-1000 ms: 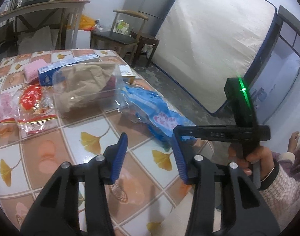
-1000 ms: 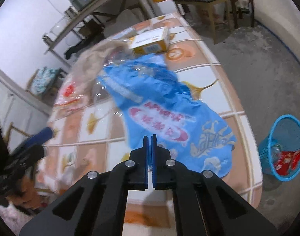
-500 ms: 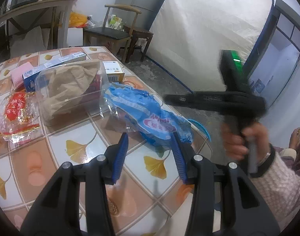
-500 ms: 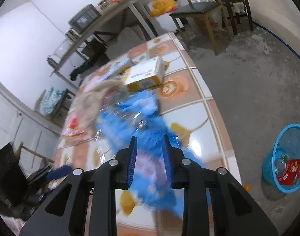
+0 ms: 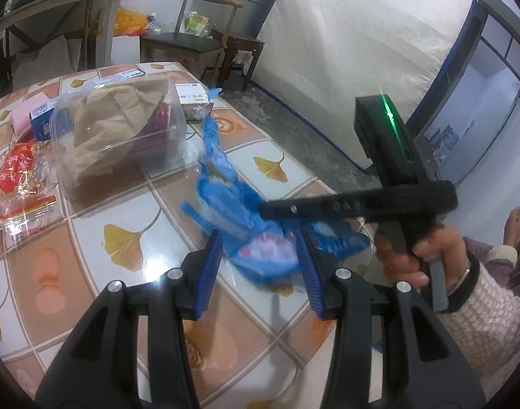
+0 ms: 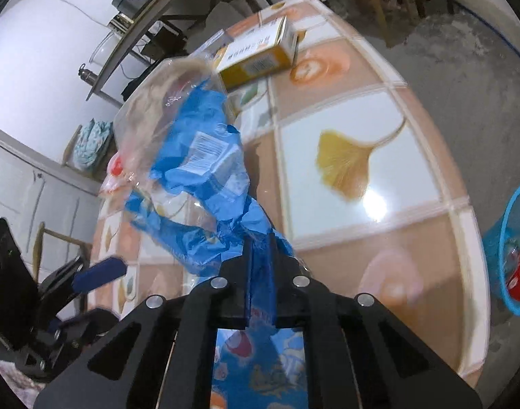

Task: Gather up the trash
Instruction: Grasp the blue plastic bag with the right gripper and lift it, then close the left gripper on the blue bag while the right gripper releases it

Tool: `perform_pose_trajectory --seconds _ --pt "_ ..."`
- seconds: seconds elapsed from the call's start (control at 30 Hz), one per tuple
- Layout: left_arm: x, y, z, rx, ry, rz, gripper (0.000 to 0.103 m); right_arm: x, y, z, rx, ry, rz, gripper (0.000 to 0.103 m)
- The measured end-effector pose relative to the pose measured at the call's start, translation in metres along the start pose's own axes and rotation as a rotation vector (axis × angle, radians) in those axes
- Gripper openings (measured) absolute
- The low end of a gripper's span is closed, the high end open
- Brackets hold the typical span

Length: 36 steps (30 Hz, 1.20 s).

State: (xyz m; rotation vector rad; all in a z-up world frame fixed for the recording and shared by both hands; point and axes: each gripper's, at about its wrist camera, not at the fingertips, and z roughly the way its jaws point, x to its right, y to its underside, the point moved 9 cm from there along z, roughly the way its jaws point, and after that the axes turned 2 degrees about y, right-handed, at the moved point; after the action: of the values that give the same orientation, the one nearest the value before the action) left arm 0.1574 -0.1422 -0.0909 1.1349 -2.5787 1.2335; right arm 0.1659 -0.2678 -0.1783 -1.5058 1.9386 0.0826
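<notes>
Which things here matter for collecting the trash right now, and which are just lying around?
In the job:
right gripper, shut on the blue plastic bag
blue bin on the floor

Lying about:
yellow box
clear container
red wrapper
chair

A crumpled blue plastic wrapper (image 6: 205, 177) hangs above the tiled table (image 6: 355, 136), pinched in the right gripper (image 6: 260, 272). Behind it sits a clear plastic container (image 5: 120, 136), a small cardboard box (image 6: 260, 54) beyond. A blue mesh wastebasket (image 6: 501, 238) stands on the floor to the table's right.
</notes>
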Motion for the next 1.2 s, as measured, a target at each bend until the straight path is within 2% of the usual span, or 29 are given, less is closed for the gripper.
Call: perform_pose_trajectory --seconds 0.17,0.27,0.4,0.47,0.53,0.67,0.77,0.83,0.87,0.93,1.03,1.1,1.2 --pt "0.002 0.013 -0.002 -0.024 -0.013 0.054 0.043 -0.015 0.027 0.004 -0.050 -0.090 0.024 0.007" --pt "0.002 0.021 -0.003 -0.044 -0.045 0.099 0.048 -0.024 0.039 0.007 -0.076 -0.144 0.026 0.008" --pt "0.002 0.023 -0.006 -0.051 -0.049 0.118 0.054 -0.024 0.036 -0.007 -0.023 -0.169 0.037 0.014" --pt "0.005 0.019 -0.006 -0.046 -0.053 0.142 0.062 -0.021 0.031 -0.024 0.026 -0.186 0.057 0.034" --pt "0.009 0.015 -0.003 -0.051 -0.054 0.163 0.075 -0.015 0.029 -0.042 0.081 -0.171 0.070 0.037" --pt "0.017 0.004 0.002 -0.043 -0.050 0.228 0.082 -0.009 0.039 -0.077 0.146 -0.160 0.080 0.037" --pt "0.014 -0.007 0.008 -0.037 -0.069 0.258 0.082 -0.005 0.052 -0.091 0.161 -0.143 0.076 0.037" --pt "0.008 -0.016 0.013 -0.032 -0.074 0.240 0.082 -0.003 0.067 -0.097 0.149 -0.108 0.052 0.037" --pt "0.005 -0.020 0.016 -0.035 -0.071 0.220 0.082 -0.005 0.074 -0.096 0.136 -0.094 0.039 0.033" --pt "-0.002 -0.023 0.025 -0.061 -0.044 0.166 0.068 -0.001 0.086 -0.090 0.099 -0.071 0.028 0.025" --pt "-0.014 -0.017 0.040 -0.107 -0.008 0.090 0.055 0.008 0.098 -0.072 0.050 -0.013 0.042 0.014" --pt "-0.021 -0.010 0.048 -0.137 -0.003 0.051 0.050 0.018 0.099 -0.056 0.033 0.047 0.053 0.011" --pt "-0.029 0.005 0.055 -0.179 0.017 -0.012 0.049 0.020 0.098 -0.046 0.025 0.014 0.088 0.006"
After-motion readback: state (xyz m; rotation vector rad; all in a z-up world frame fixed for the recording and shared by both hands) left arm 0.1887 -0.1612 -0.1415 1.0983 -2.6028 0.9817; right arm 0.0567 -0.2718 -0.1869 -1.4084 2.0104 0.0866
